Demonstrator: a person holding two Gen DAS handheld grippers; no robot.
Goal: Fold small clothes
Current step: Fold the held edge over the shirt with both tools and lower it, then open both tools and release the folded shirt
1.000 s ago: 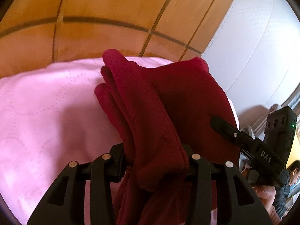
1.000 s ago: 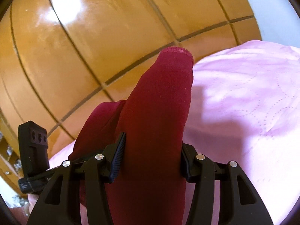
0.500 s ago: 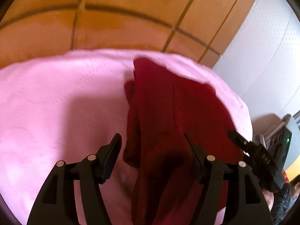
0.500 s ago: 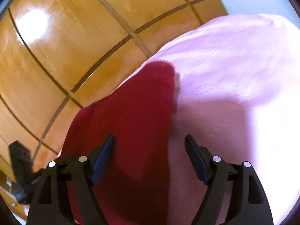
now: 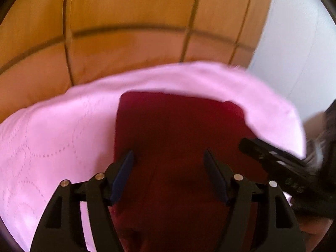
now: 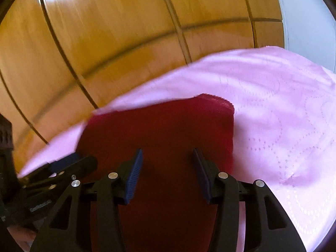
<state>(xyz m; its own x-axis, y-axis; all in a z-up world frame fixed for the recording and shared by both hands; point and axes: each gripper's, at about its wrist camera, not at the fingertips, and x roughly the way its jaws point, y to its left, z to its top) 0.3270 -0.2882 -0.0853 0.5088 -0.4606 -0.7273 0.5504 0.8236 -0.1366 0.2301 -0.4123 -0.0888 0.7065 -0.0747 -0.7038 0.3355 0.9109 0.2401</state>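
Now, line by line:

Garment: a dark red piece of clothing (image 5: 178,138) lies flat on a pink quilted cover (image 5: 52,142), spread as a rough rectangle with its far edge close to the cover's far edge.

Far corner: in the right wrist view the red cloth (image 6: 168,130) ends in a rounded, ribbed corner at its upper right.

Left gripper (image 5: 169,170): jaws stand apart over the near part of the garment, pads clear of the fabric, nothing pinched between them.

Right gripper (image 6: 167,166): jaws are closing, narrower than the left pair, with the red cloth lying under the gap (the pads do not press on it).

Pair: each gripper shows in the other's view, the right one at the right edge of the left wrist view, the left one at the lower left of the right wrist view; they sit side by side over the same garment.

Surroundings: wooden panels (image 6: 126,31) with dark seams rise beyond the cover, and a white wall (image 5: 298,42) stands to the right.

Sharpness: both views are blurred.
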